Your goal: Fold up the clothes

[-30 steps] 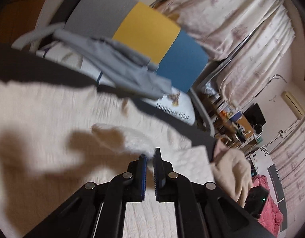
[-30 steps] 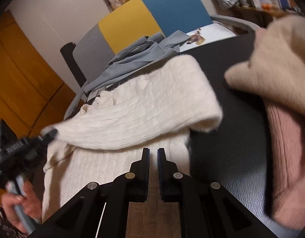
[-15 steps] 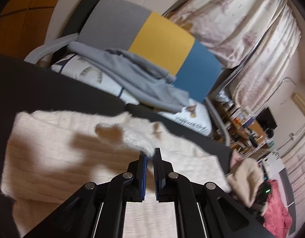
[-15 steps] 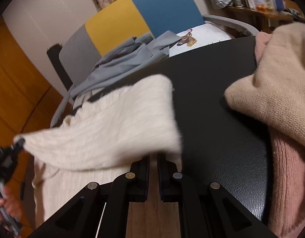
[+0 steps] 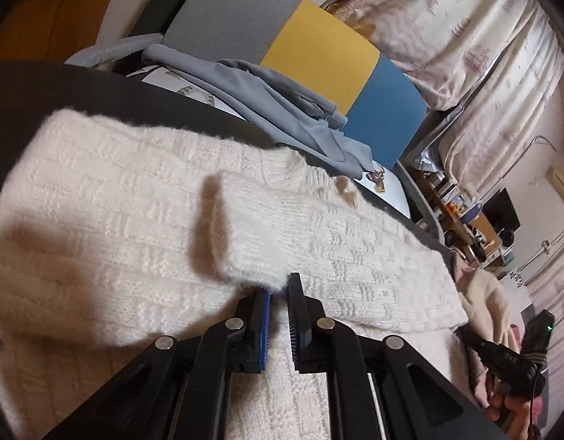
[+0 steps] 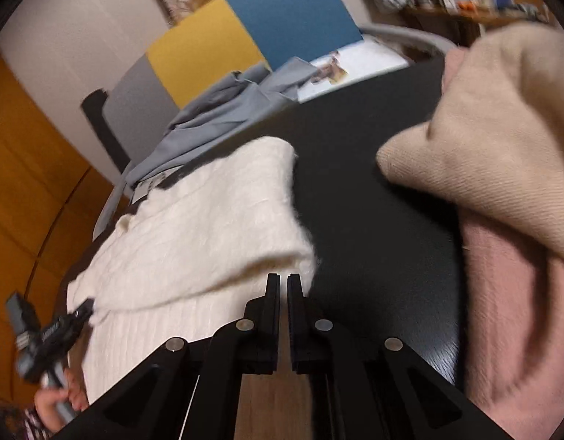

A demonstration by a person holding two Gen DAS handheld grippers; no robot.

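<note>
A cream knit sweater (image 5: 109,220) lies spread on the dark table (image 5: 32,88). My left gripper (image 5: 279,288) is shut on the cuff of its sleeve (image 5: 282,234), which is folded across the body. In the right wrist view the sweater (image 6: 194,231) lies left of centre. My right gripper (image 6: 283,279) is shut just below the sweater's edge; whether it pinches fabric is unclear. The left gripper also shows in the right wrist view (image 6: 85,308), at the sweater's left corner.
A beige garment (image 6: 501,146) and a pink one (image 6: 520,330) are piled on the table's right. Behind the table stands a grey, yellow and blue chair (image 5: 318,47) with grey clothing (image 5: 282,99) draped on it. Curtains (image 5: 465,36) hang behind.
The left gripper has carried the sleeve cuff across and down onto the sweater's body. The right gripper's part of the sweater has dropped from raised to lying flat.
</note>
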